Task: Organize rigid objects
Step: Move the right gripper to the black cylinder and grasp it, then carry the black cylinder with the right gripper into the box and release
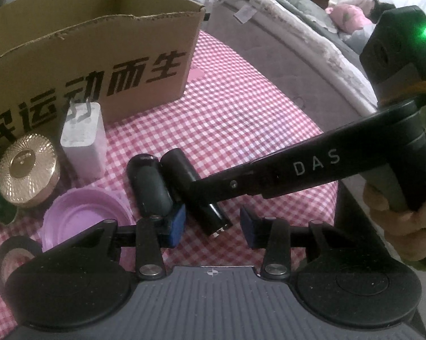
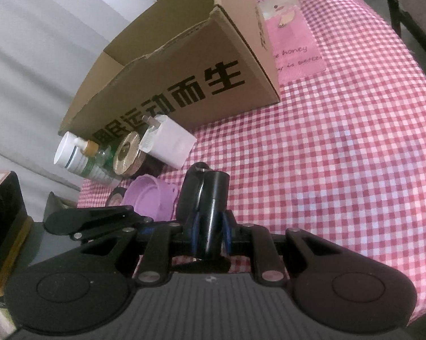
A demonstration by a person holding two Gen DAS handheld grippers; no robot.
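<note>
A black cylinder (image 1: 184, 175) lies on the pink checked cloth beside a dark oval case (image 1: 150, 187). My right gripper (image 2: 211, 233) is shut on the black cylinder (image 2: 217, 198); its arm reaches in from the right in the left wrist view (image 1: 297, 170). My left gripper (image 1: 211, 226) is open, its blue pads on either side of the cylinder's near end. An open cardboard box (image 1: 94, 56) with black lettering stands behind. In front of it are a white charger (image 1: 84, 144), a gold ribbed lid (image 1: 27, 170) and a purple lid (image 1: 82, 215).
A white bottle (image 2: 68, 153) and a clear bottle (image 2: 99, 164) lie at the left by the box (image 2: 184, 79). A roll of black tape (image 1: 9, 257) sits near left. A bed with blankets (image 1: 283, 36) runs along the right. The checked cloth (image 2: 340, 155) stretches to the right.
</note>
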